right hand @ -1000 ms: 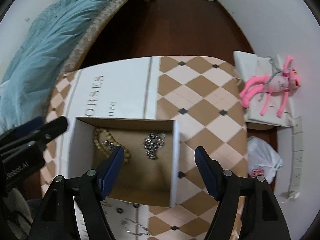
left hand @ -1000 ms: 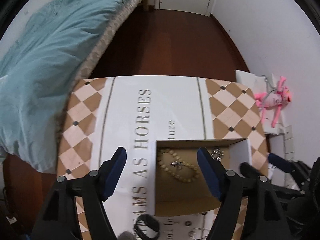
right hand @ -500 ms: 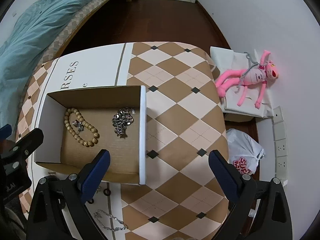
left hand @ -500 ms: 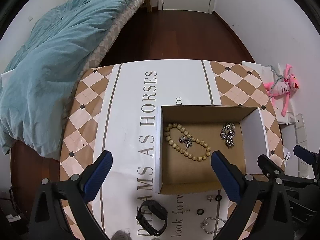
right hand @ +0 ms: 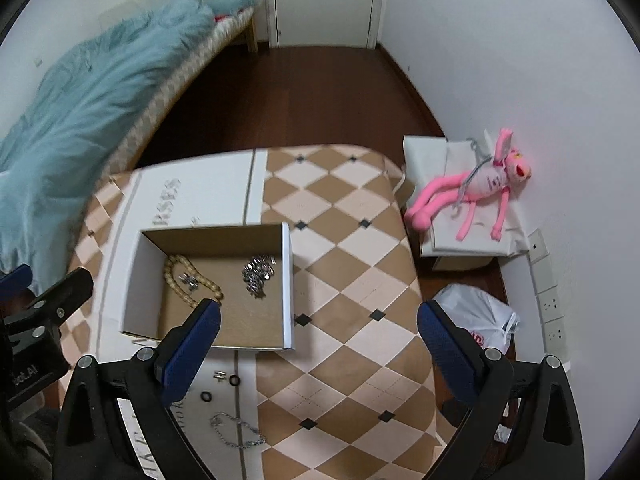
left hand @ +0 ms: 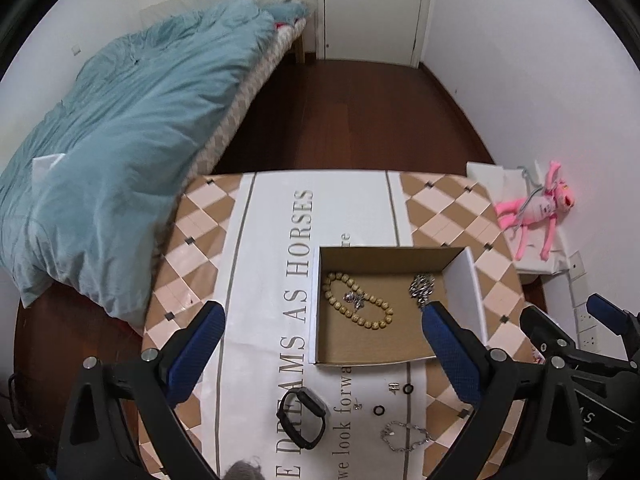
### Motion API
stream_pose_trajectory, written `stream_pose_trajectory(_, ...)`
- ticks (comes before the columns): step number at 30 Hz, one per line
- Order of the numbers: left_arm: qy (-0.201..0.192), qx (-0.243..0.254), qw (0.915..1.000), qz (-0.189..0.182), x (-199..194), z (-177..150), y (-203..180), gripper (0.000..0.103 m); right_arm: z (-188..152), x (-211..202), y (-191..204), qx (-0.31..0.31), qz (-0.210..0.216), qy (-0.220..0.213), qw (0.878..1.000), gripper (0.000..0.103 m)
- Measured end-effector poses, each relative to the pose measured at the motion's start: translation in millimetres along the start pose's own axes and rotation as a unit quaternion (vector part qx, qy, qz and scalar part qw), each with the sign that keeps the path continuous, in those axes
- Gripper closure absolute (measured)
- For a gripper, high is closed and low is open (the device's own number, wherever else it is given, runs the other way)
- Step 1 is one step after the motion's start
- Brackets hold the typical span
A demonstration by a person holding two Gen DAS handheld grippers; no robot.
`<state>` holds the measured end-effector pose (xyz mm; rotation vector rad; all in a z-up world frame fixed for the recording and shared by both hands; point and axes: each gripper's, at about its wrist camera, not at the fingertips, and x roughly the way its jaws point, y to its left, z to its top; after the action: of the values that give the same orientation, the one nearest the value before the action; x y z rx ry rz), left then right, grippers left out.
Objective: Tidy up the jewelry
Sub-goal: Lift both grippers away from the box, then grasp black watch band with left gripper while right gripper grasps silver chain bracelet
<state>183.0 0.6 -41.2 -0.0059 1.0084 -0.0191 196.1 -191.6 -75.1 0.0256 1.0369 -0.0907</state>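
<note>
Both grippers hover above the worktop (left hand: pixel 276 240) with nothing held. The left gripper (left hand: pixel 322 330) has its jaws spread wide apart; the right gripper (right hand: pixel 318 330) likewise.

The cardboard box (left hand: pixel 466 280) sits right of centre in the left wrist view. Inside it lie a beaded bracelet (left hand: pixel 356 306) and a silver chain cluster (left hand: pixel 421 286), apart from each other. Outside the box, toward the lower edge of the frame, remain a black watch (left hand: pixel 302 416), two small black rings (left hand: pixel 407 389), a tiny stud-like piece too small to identify, and a silver chain bracelet (left hand: pixel 404 438).

Handling judgement: all loose items appear light. The chain bracelet is limp and should bunch or slip; pinch it across a gathered section. The watch strap forms a loop and offers a firmer hold at the band. The rings lie flat and are probably hardest to pinch.

The worktop carries a smooth printed cloth with a diamond pattern. A bed with a teal duvet (left hand: pixel 120 140) fills the upper left; a pink plush toy (right hand: pixel 476 188) rests at the right.
</note>
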Motion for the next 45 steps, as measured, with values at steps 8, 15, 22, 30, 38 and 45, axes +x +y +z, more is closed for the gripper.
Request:
stream_pose_trajectory(8,-0.002,0.001,0.9999,0.010,-15.5,-25.7,14.2,0.002,-27.5,-22.2,2.7,0.002,0.014,0.001,1.000,0.003)
stream_pose_trajectory(15,0.058,-0.004,0.9975,0.041,23.7,-83.7,36.9,0.002,-90.3,23.8,16.6,0.009,0.025,0.070,0.997,0.003)
stream_pose_trajectory(22,0.103,-0.003,0.9926,0.064,61.8,-127.2,48.4,0.002,-145.9,74.1,35.5,0.013,0.029,0.130,0.991,0.003)
stream_pose_trajectory(30,0.120,-0.009,0.9908,0.061,74.3,-134.8,51.0,0.002,-170.1,89.8,47.3,0.018,0.025,0.136,0.990,0.021)
stream_pose_trajectory(38,0.147,-0.037,0.9877,0.041,89.6,-137.3,56.4,0.003,-168.9,84.0,60.1,-0.003,0.013,0.112,0.994,0.052)
stream_pose_trajectory(45,0.149,-0.089,0.9847,-0.016,102.3,-135.1,68.4,0.003,-163.2,80.3,63.2,-0.005,0.013,0.101,0.995,0.096)
